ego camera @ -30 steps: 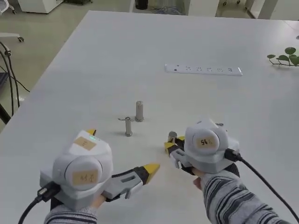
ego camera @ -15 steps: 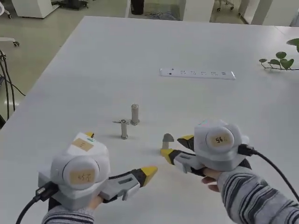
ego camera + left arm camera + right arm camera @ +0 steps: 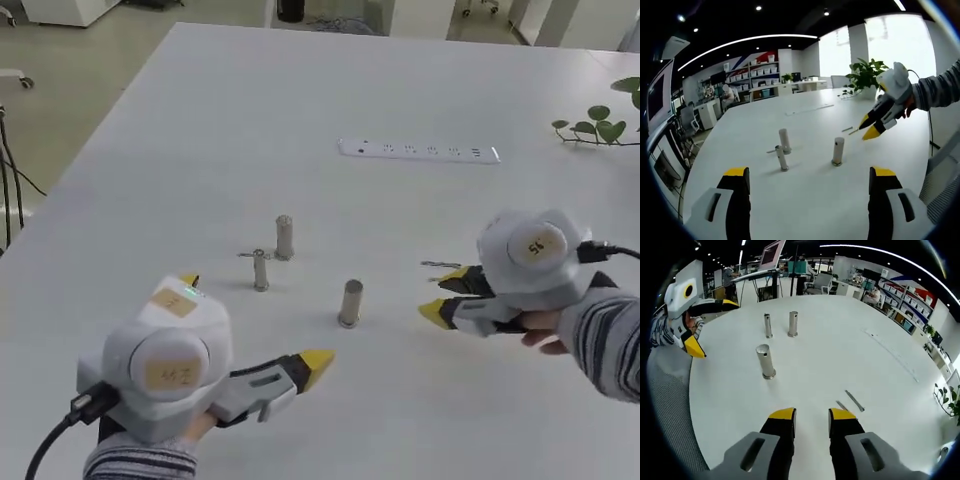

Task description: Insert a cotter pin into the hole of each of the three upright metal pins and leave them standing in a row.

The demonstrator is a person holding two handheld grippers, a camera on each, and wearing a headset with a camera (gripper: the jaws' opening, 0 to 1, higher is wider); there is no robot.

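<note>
Three upright metal pins stand on the white table (image 3: pixel 420 400). The back pin (image 3: pixel 284 237) and a thinner pin (image 3: pixel 261 270) stand close together, and a thin wire crosses the thinner one's top. The thick pin (image 3: pixel 349 303) stands alone to their right, also seen as pin (image 3: pixel 764 361) and pin (image 3: pixel 838 151). Two loose cotter pins (image 3: pixel 855 401) lie flat just ahead of my right gripper (image 3: pixel 812 414), which is open and holds nothing. That right gripper (image 3: pixel 446 294) sits well right of the thick pin. My left gripper (image 3: pixel 253 322) hovers wide open at the near left.
A white power strip (image 3: pixel 417 151) lies across the far middle of the table. Green plant leaves (image 3: pixel 600 120) reach in at the far right edge. The table's left edge drops to the floor, with cables there.
My right gripper opened off the thick pin, left it standing, and drew back to the right near the loose cotter pins. The left gripper stayed roughly where it was.
</note>
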